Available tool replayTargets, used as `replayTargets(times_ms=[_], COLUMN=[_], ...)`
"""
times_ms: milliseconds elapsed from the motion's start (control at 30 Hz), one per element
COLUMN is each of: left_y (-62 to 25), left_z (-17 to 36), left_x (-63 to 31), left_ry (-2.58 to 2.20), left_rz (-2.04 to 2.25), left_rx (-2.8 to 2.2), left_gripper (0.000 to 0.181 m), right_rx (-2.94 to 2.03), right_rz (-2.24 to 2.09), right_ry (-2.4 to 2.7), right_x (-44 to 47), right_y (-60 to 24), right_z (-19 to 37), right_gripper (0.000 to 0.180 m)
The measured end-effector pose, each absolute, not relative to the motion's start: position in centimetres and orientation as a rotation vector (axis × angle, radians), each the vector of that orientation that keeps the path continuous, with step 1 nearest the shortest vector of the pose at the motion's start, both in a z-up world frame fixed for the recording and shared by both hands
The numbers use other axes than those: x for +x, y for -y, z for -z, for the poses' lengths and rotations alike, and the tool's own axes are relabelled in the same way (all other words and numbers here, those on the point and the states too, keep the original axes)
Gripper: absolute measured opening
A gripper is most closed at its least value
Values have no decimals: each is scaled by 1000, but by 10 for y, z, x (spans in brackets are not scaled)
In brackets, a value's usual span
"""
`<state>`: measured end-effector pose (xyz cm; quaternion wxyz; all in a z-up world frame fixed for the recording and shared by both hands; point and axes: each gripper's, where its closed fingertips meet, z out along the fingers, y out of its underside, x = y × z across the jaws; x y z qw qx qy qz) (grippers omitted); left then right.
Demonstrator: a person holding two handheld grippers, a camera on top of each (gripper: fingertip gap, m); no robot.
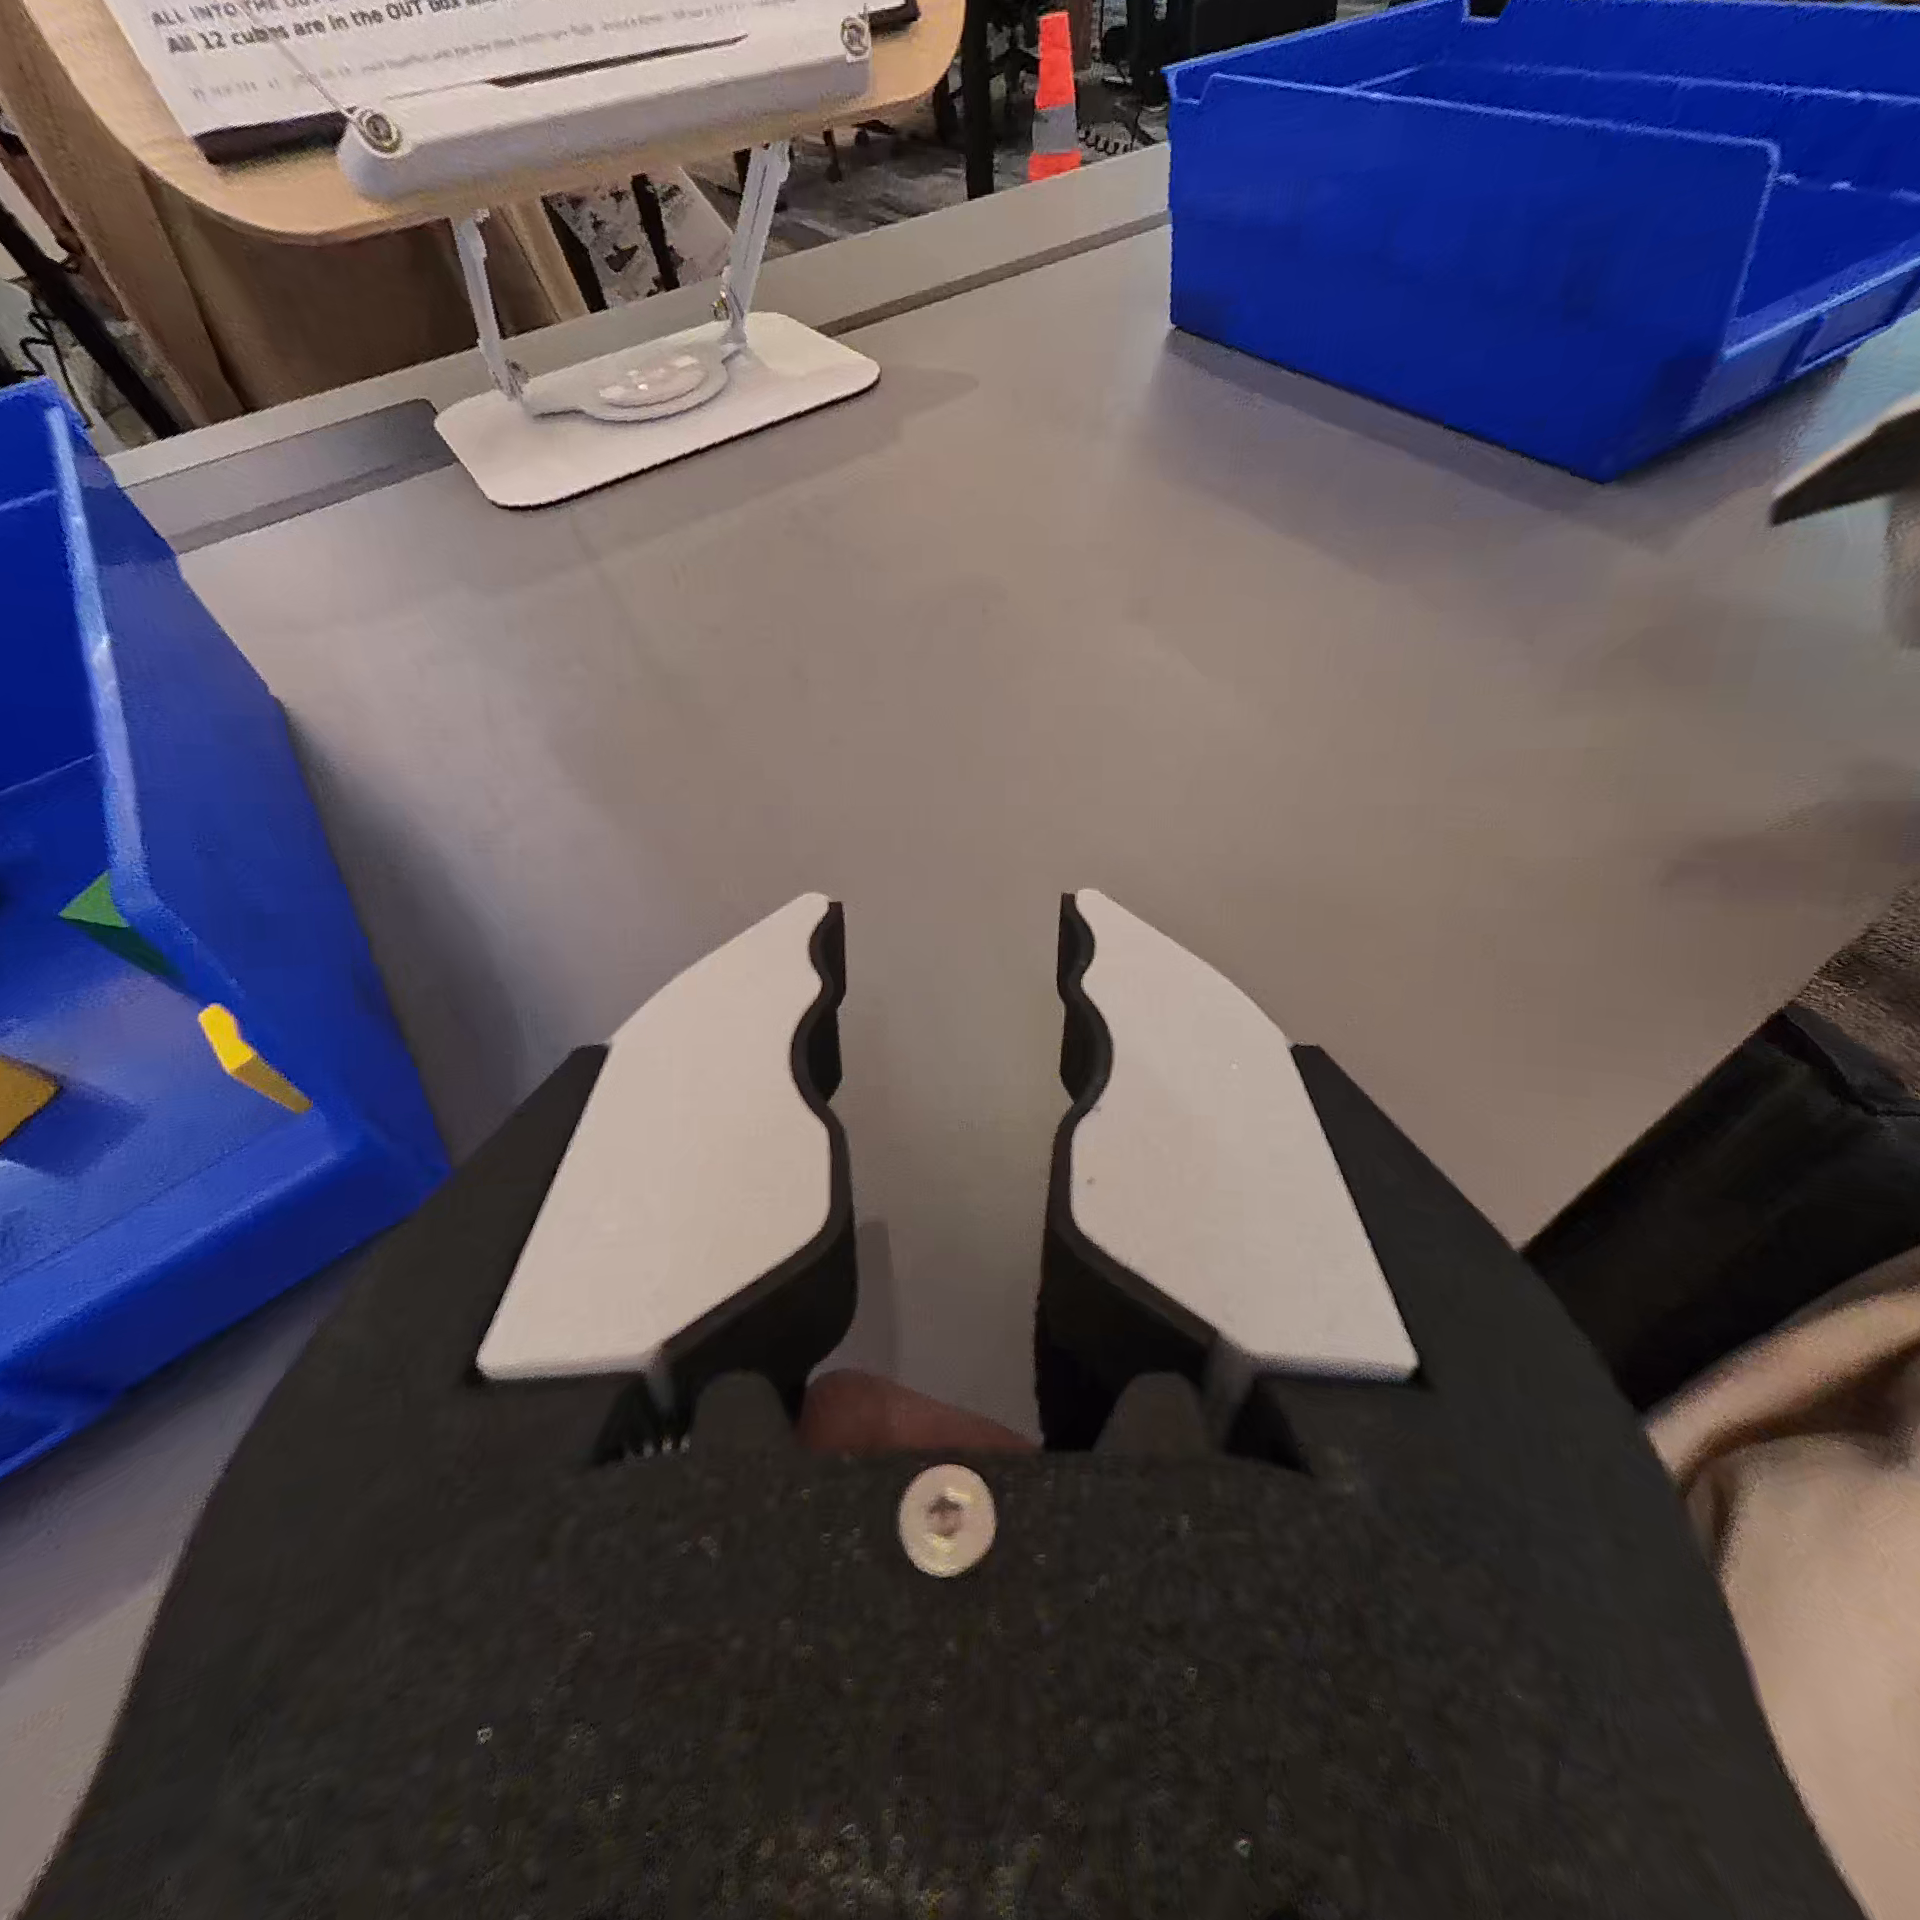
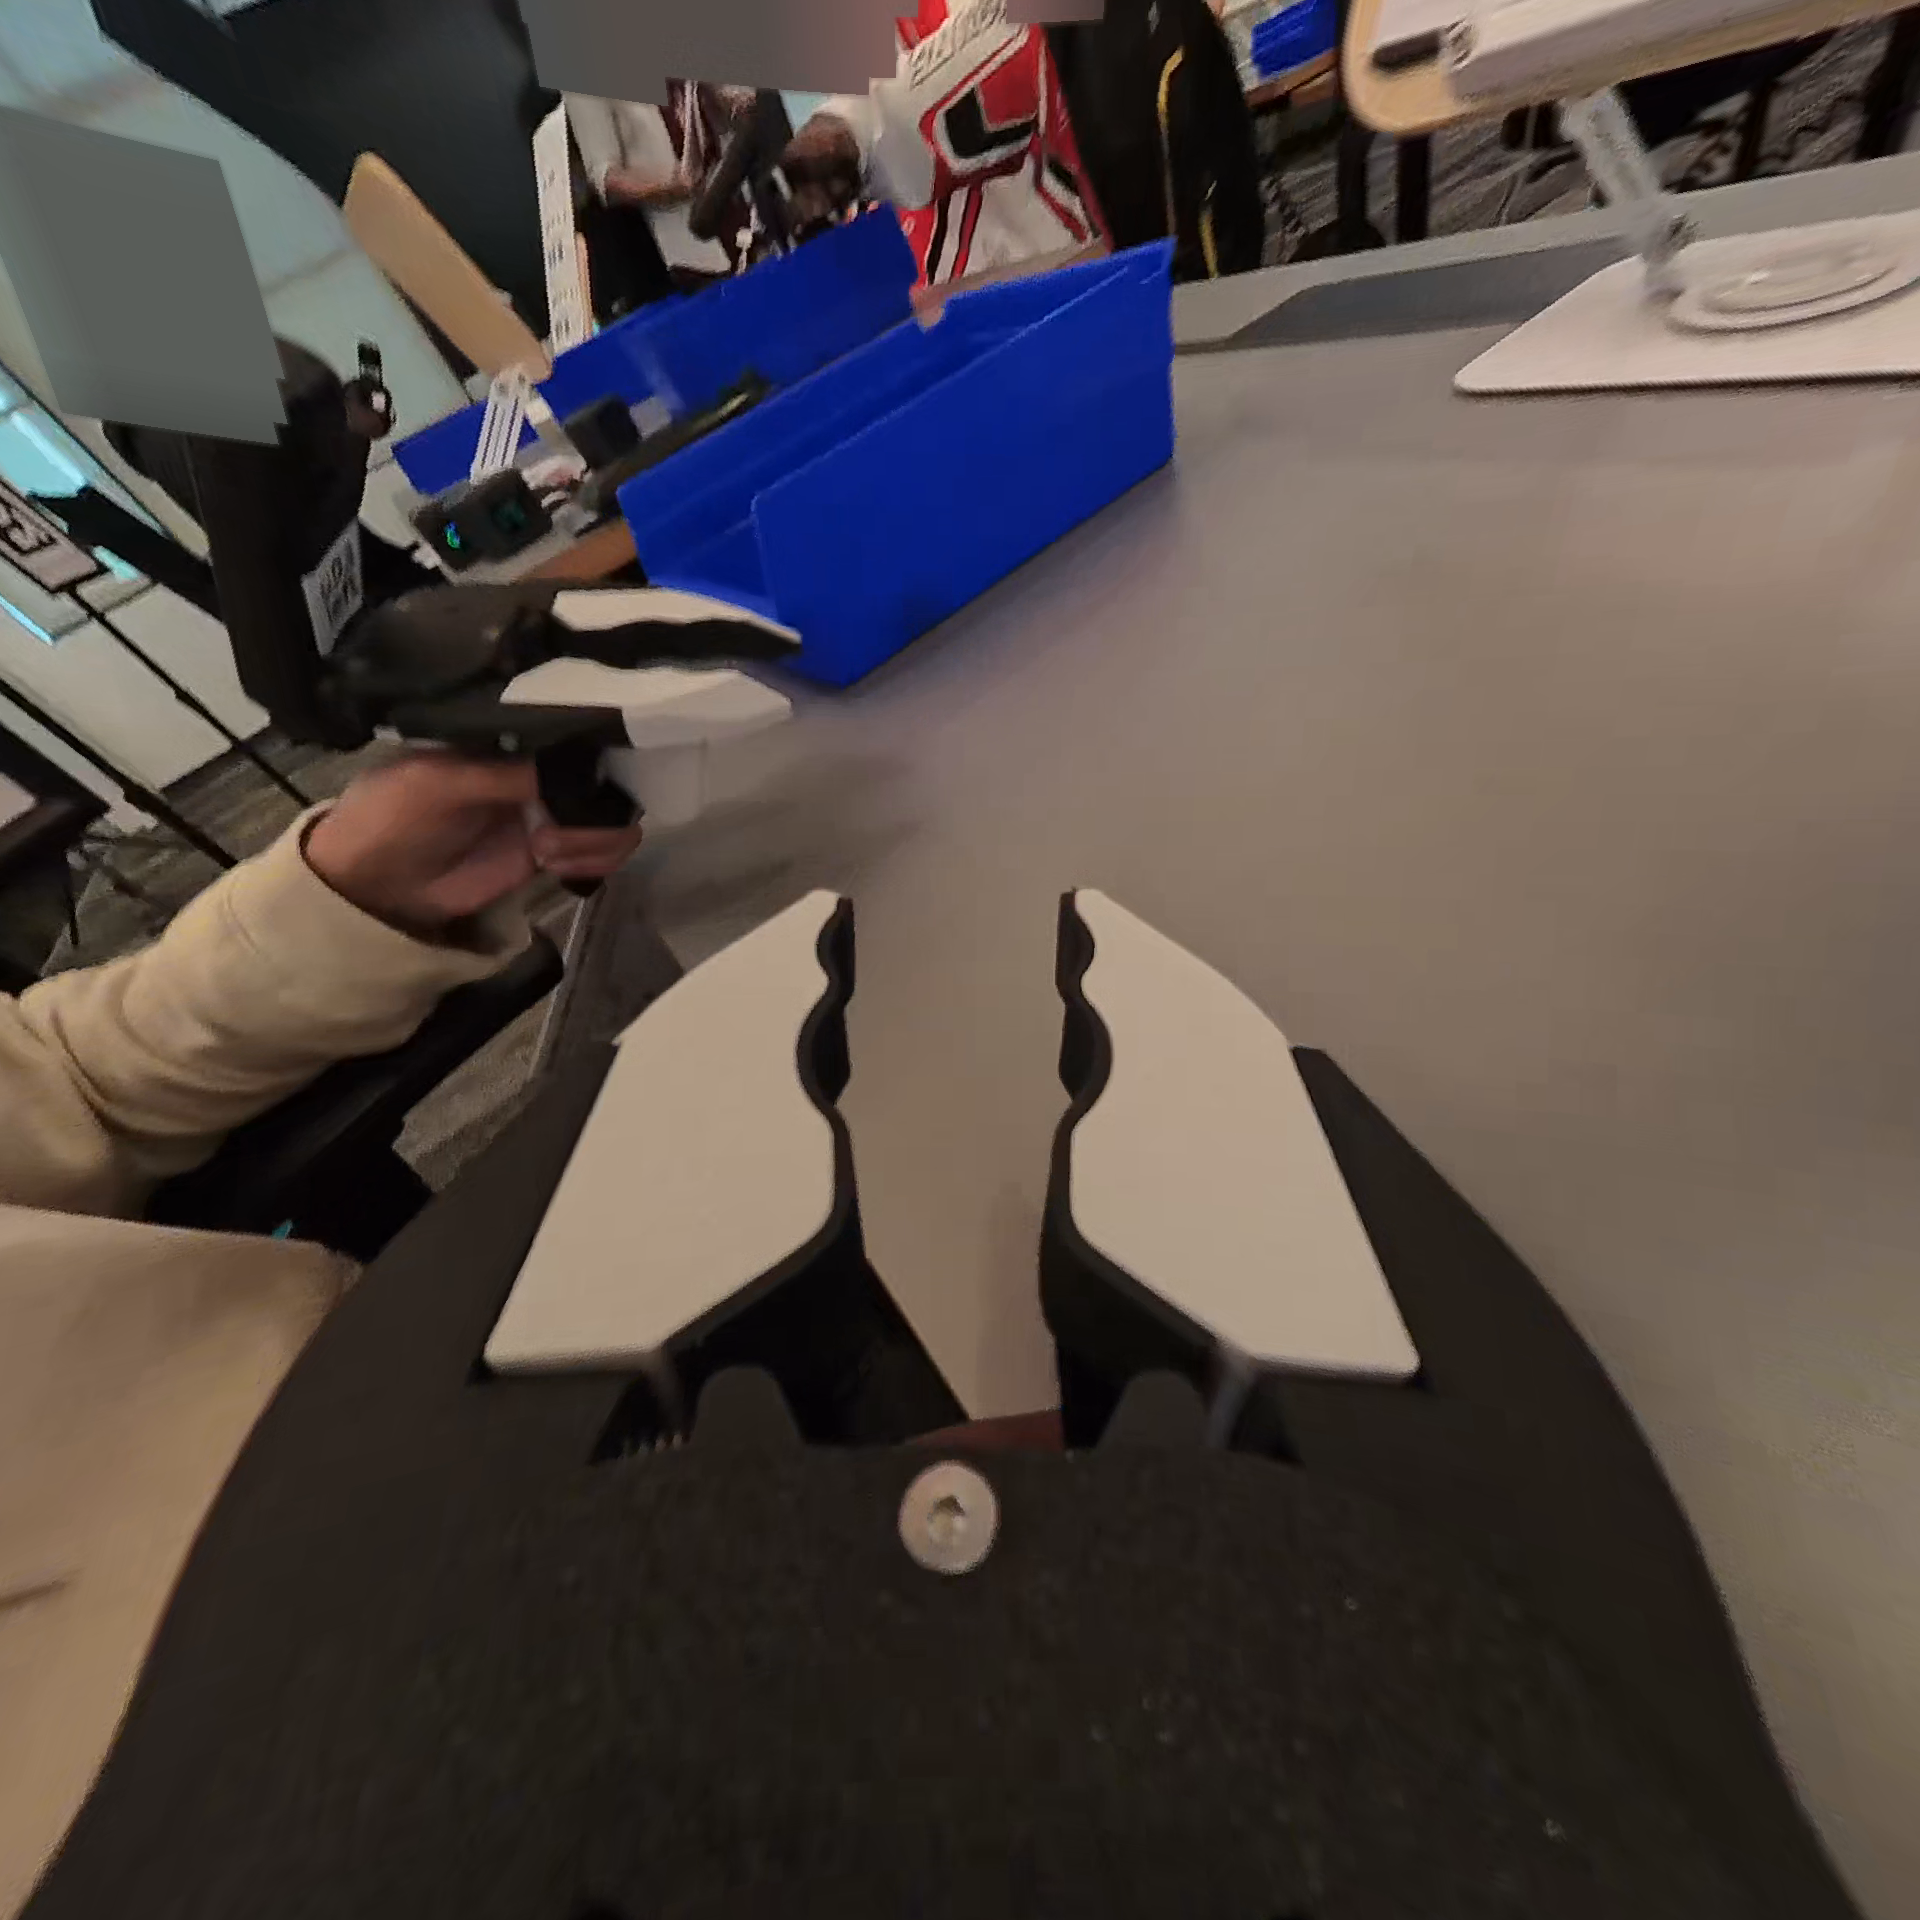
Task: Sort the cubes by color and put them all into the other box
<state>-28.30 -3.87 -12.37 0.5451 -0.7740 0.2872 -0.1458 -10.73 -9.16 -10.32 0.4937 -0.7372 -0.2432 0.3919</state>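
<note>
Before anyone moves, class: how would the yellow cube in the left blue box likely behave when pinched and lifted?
The yellow cube looks rigid with flat faces, so the tongs could probably grip it squarely. Sharp edges suggest it won't roll. It seems small, likely light, though the blue box wall hides most of it.

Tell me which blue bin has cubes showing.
The blue bin at the left: green and yellow cubes show inside. The far-right bin shows none.
</note>
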Motion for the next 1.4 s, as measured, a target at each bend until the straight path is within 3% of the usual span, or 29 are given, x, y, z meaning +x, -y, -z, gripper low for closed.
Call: replayTargets(times_ms=[233, 433, 600, 833, 900, 933, 1067, 1200, 1400], left_y=[57, 23, -68, -138, -147, -148, -140, -130, -58], left_z=[115, 37, 89, 167, 177, 183, 183, 145, 27], left_x=[-281, -351, -427, -440, -440, -442, -448, -449, -399], left_ry=[-821, -889, -1078, -1180, -1197, -1208, -1255, -1158, -945], left_rz=[403, 230, -113, -73, -87, -96, -107, -86, 178], left_rx=[-1814, -1839, -2267, -2583, -2594, -2613, -2617, -2453, -1762], left_gripper=[40, 35, 42, 50, 45, 31, 29, 29, 29], right_rx=[-1850, -1844, -1859, -1860, -1859, -1862, -1866, -1865, -1861], right_rz=[-979, -1010, -1008, -943, -937, -938, -948, -938, -957], right_ry=[608, 586, 625, 645, 636, 631, 615, 619, 602], right_x=[-114, -108, -112, -108, -105, -103, -100, -99, -100], right_y=[91, 88, 90, 91, 90, 89, 89, 87, 84], right_z=[117, 111, 114, 114, 114, 114, 113, 114, 113], right_gripper=[37, 37, 37, 37, 37, 36, 36, 35, 35])
